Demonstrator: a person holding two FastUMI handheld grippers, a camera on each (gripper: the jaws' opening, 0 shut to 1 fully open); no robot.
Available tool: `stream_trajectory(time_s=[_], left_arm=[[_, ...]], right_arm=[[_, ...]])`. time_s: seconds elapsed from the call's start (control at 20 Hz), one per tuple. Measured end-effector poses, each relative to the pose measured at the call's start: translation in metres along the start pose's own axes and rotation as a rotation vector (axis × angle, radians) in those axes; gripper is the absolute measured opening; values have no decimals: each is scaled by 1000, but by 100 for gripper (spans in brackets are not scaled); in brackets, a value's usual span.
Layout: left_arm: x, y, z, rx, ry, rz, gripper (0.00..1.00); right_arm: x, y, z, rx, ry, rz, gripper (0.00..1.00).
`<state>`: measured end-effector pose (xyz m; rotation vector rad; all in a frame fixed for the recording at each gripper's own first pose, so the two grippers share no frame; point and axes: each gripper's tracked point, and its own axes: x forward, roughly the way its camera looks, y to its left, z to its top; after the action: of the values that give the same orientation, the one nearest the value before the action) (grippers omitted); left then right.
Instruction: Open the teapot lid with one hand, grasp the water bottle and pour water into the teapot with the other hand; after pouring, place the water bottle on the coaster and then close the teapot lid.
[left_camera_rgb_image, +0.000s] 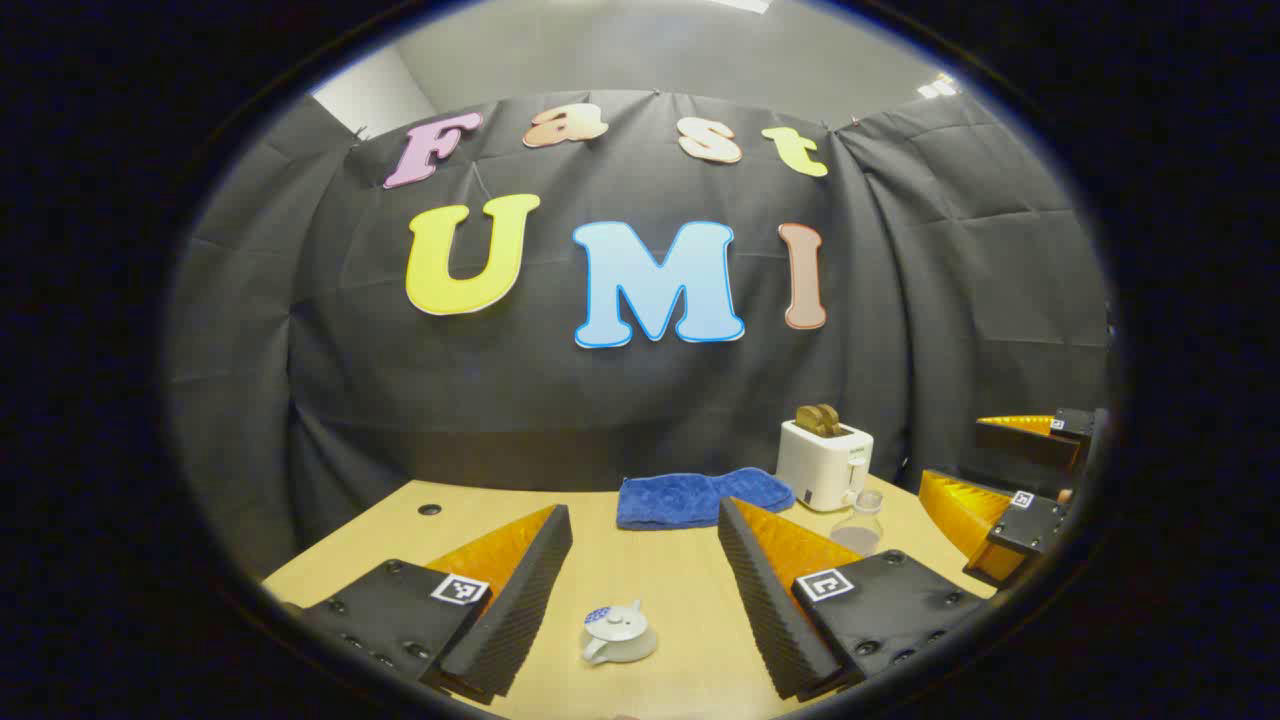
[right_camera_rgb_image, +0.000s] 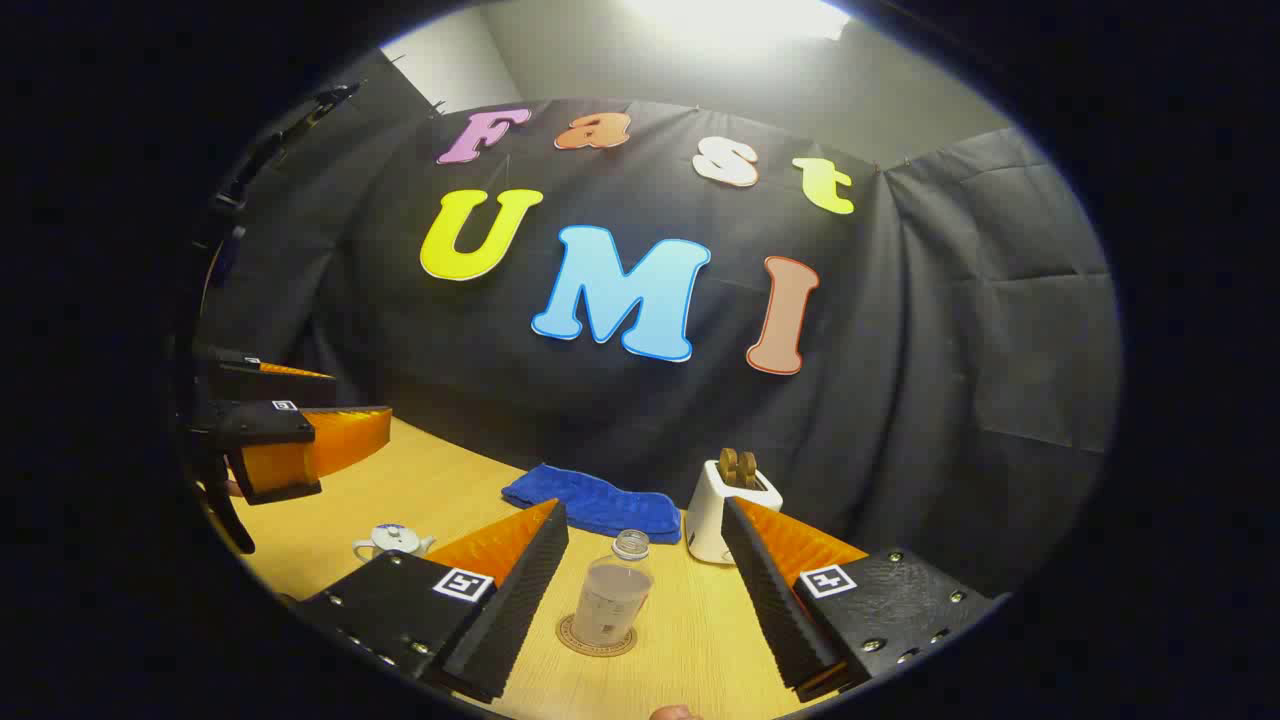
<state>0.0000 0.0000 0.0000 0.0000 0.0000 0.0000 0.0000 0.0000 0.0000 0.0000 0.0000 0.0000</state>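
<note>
A small white teapot (left_camera_rgb_image: 620, 636) with its lid on stands on the wooden table, between the spread fingers of my left gripper (left_camera_rgb_image: 645, 520), which is open and above it. The same teapot (right_camera_rgb_image: 392, 541) appears at the left in the right gripper view. A clear water bottle (right_camera_rgb_image: 610, 600) with some water stands upright on a round coaster (right_camera_rgb_image: 570, 637), between the open fingers of my right gripper (right_camera_rgb_image: 645, 515), untouched. The bottle (left_camera_rgb_image: 860, 522) also shows behind my left gripper's right finger. The right gripper (left_camera_rgb_image: 1010, 470) hangs at the far right of the left gripper view.
A white toaster (left_camera_rgb_image: 825, 462) with toast in it stands at the back of the table (left_camera_rgb_image: 660, 570). A folded blue cloth (left_camera_rgb_image: 700, 497) lies beside it near the black wall. The other gripper (right_camera_rgb_image: 290, 435) hovers at the left of the right gripper view.
</note>
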Motion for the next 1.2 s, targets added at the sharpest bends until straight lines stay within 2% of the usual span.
stream_trajectory(time_s=[0.4, 0.9, 1.2], left_arm=[[1, 9, -15, 2, 27, -12, 96], [8, 12, -21, 5, 31, -2, 96], [33, 7, -60, 23, 68, -9, 97]], right_arm=[[4, 12, -3, 28, 24, -31, 96], [14, 14, -7, 29, 39, -29, 96], [24, 7, -21, 15, 58, -49, 96]])
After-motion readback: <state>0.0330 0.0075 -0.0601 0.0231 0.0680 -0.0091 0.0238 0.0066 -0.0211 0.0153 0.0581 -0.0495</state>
